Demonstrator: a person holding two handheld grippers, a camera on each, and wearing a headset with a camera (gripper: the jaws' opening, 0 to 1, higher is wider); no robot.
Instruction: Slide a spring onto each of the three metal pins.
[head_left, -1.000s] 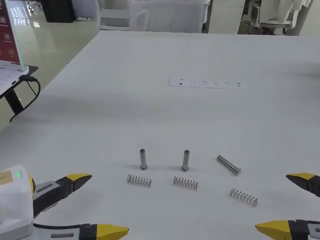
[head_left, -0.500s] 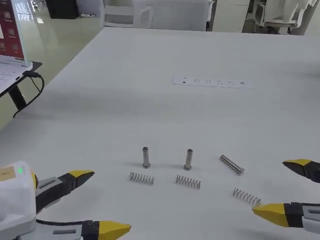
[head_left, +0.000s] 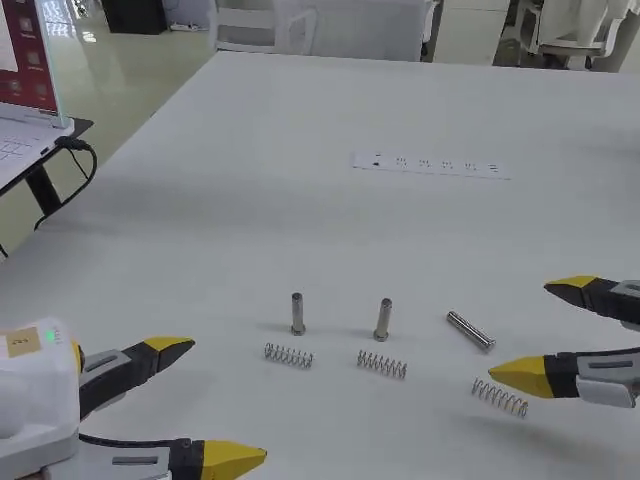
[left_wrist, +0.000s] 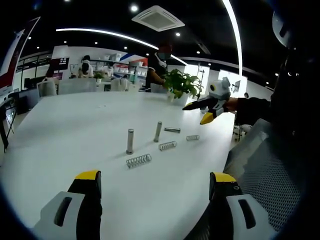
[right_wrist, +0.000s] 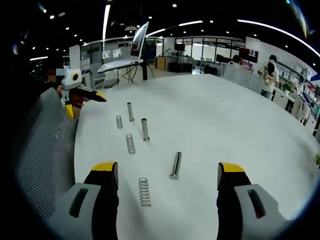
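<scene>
Two metal pins stand upright on the white table: the left pin (head_left: 297, 313) and the middle pin (head_left: 383, 319). A third pin (head_left: 469, 331) lies on its side to their right. In front of each pin lies a spring: the left spring (head_left: 288, 355), the middle spring (head_left: 382, 364) and the right spring (head_left: 499, 398). My right gripper (head_left: 547, 334) is open, hovering just right of the lying pin and above the right spring (right_wrist: 144, 191). My left gripper (head_left: 210, 402) is open at the near left, apart from the left spring (left_wrist: 138, 160).
A white power strip (head_left: 431, 165) lies across the far middle of the table (head_left: 300, 180). A laptop on a stand (head_left: 25, 90) sits past the table's left edge. Chairs stand beyond the far edge.
My right gripper has moved forward and left, from the table's near right corner to over the right spring. The left gripper has stayed in place. The head camera has shifted slightly.
</scene>
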